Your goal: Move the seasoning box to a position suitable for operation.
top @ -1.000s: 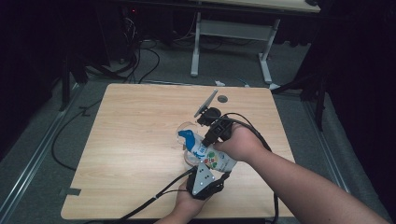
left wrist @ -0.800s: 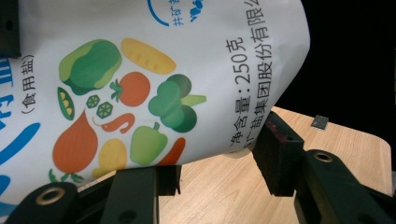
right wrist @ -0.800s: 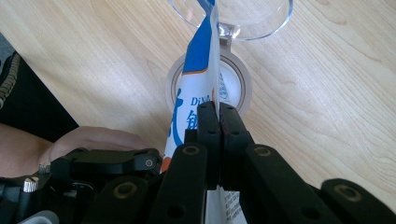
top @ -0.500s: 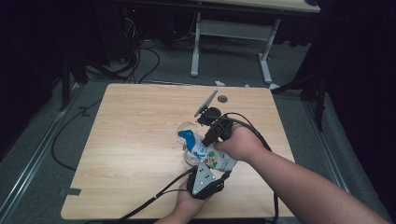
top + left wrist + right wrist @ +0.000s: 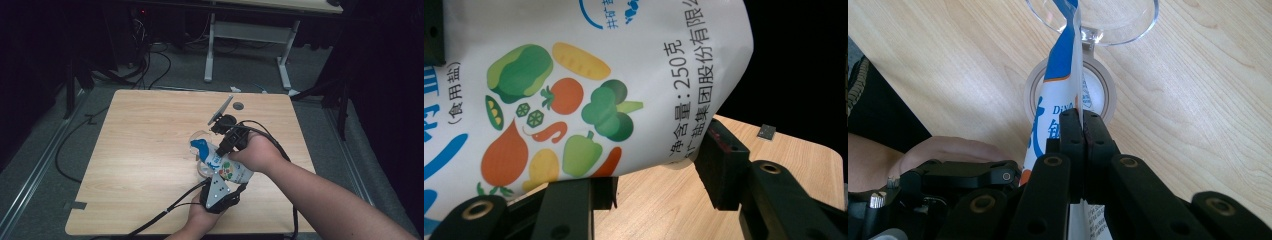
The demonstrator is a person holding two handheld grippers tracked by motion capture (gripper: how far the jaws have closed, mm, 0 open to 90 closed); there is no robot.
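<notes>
Nothing has moved since the earlier frame: both hands and the white printed salt bag (image 5: 226,167) sit where they were, so the work holds at one stage, by my reading a pour into the clear plastic container (image 5: 200,140) near the middle of the light wooden desk (image 5: 145,150). The bag hangs tilted over the desk toward its near edge, blue top pointing at the container. The left gripper (image 5: 654,170) has its fingers half open around the bag's fat lower end, pressing its sides. The right gripper (image 5: 1082,125) has its fingers shut tight on the bag's flattened upper edge. The right gripper view shows a round lid (image 5: 1098,95) lying under the bag; the left gripper view shows the printed vegetables.
</notes>
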